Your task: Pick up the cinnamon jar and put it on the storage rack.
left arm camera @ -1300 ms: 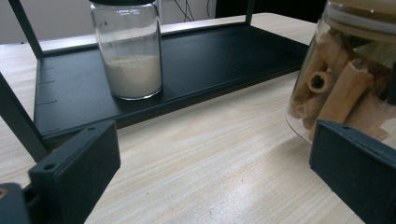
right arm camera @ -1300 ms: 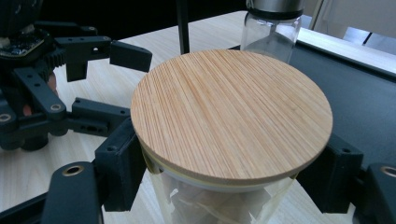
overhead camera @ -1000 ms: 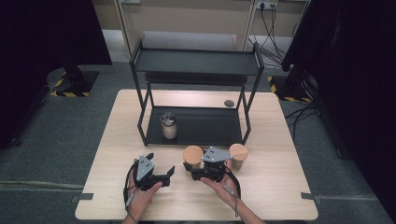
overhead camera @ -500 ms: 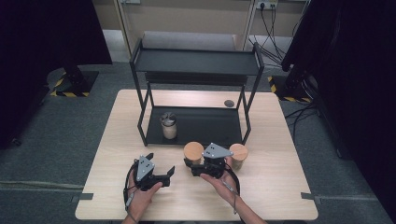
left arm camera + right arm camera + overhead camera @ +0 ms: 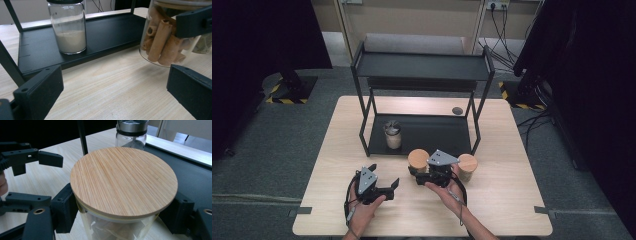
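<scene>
A glass jar with a bamboo lid [image 5: 418, 158] holds brown rolled sticks [image 5: 160, 42]. My right gripper [image 5: 418, 170] is shut on it just below the lid [image 5: 123, 180], one jaw on each side. In the left gripper view the jar leans, with its base just off the table in front of the black rack [image 5: 422, 65]. My left gripper [image 5: 384, 176] hovers low over the table to the left of the jar. It stands open [image 5: 112, 95] with nothing between its jaws.
A metal-lidded glass jar of white powder [image 5: 392, 135] stands on the rack's lower shelf [image 5: 437, 132]. A second bamboo-lidded jar [image 5: 467, 166] stands right of my right gripper. A small dark disc [image 5: 457, 110] lies behind the rack. Cables trail from both grippers.
My right gripper and the jar in it have shifted slightly away from the person, toward the rack. The left gripper has stayed in place.
</scene>
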Demonstrator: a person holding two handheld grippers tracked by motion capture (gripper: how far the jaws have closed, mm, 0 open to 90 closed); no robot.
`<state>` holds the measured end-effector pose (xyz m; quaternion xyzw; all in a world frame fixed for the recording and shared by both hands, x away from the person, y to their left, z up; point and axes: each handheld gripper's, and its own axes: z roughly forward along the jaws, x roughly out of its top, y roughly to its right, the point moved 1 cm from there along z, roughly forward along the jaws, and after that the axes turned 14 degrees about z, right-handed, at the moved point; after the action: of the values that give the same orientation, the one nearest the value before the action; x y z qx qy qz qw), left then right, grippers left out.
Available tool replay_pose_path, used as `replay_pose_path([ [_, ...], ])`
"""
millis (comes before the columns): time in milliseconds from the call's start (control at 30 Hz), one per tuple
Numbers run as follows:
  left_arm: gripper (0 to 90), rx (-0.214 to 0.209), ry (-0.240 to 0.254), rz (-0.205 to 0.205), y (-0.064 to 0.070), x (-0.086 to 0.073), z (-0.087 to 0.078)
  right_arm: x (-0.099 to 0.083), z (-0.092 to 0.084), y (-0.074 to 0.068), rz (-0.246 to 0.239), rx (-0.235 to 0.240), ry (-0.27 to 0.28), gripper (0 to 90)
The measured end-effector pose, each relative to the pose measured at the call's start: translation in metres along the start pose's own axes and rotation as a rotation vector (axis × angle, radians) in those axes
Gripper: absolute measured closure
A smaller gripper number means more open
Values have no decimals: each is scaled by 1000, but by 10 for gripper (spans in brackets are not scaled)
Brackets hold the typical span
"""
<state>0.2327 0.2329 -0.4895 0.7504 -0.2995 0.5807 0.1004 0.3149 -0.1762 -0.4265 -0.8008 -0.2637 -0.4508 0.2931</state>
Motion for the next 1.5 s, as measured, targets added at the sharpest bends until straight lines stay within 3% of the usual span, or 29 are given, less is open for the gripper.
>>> replay_pose_path([
  [1500,7,-8,1,-4,-2,0,0,24,25,7,63,-64,37,260],
])
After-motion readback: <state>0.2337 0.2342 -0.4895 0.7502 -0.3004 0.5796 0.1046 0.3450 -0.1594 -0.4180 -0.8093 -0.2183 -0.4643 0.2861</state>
